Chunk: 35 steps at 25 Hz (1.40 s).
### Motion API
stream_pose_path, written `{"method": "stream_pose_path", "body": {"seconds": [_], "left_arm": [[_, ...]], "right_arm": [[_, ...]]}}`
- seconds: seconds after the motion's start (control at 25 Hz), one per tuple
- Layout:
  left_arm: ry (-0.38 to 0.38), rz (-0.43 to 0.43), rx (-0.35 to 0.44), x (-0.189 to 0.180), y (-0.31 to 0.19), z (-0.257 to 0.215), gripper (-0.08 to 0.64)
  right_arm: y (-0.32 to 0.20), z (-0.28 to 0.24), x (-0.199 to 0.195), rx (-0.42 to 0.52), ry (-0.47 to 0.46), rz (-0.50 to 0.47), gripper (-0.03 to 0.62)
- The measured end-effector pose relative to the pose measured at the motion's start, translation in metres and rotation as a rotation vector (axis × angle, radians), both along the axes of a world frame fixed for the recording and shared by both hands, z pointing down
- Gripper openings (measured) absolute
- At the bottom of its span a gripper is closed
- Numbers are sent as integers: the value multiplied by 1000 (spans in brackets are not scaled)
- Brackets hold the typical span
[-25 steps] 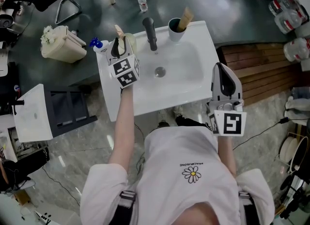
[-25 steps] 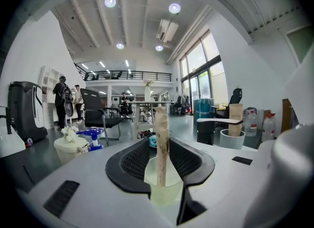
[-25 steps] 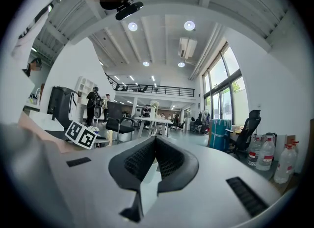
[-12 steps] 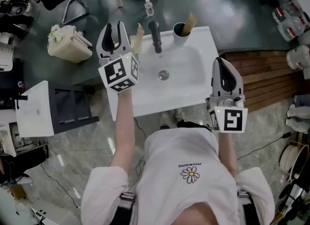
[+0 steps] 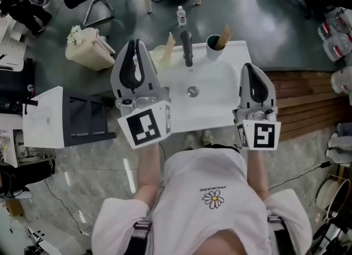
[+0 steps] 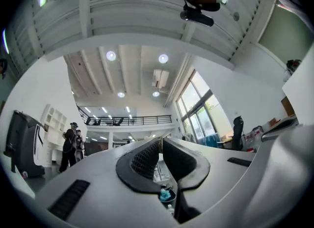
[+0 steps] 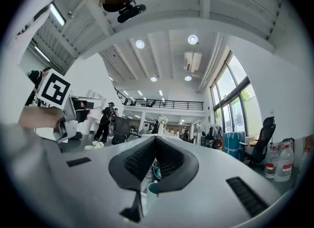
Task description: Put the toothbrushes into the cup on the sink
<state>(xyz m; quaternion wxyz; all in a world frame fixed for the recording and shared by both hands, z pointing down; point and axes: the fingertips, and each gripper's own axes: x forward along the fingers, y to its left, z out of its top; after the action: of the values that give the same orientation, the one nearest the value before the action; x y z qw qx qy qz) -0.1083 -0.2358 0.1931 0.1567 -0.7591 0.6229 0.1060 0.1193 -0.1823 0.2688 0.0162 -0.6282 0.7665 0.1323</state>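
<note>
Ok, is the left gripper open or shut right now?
Shut. In its own view the left gripper has its jaws meeting at the tips, nothing between them.

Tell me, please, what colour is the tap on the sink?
Black. The slim upright tap on the white rectangular sink shows best in the head view.

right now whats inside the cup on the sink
A tan toothbrush sticks out of the cup, leaning right. Its lower end and the cup's bottom are hidden by the cup wall.
</note>
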Motion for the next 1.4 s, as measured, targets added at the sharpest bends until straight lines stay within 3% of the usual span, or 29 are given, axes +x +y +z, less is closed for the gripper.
{"method": "stream_pose_path", "body": {"seconds": [0.36,1.4], "left_arm": [[-19,-49,-20,-6,47,37,17],[-6,-60,-79,-14,43,57,17]], "right_arm": [[2,3,-13,-1,1,-26,11],[2,14,-16,-34,9,-23,11]]}}
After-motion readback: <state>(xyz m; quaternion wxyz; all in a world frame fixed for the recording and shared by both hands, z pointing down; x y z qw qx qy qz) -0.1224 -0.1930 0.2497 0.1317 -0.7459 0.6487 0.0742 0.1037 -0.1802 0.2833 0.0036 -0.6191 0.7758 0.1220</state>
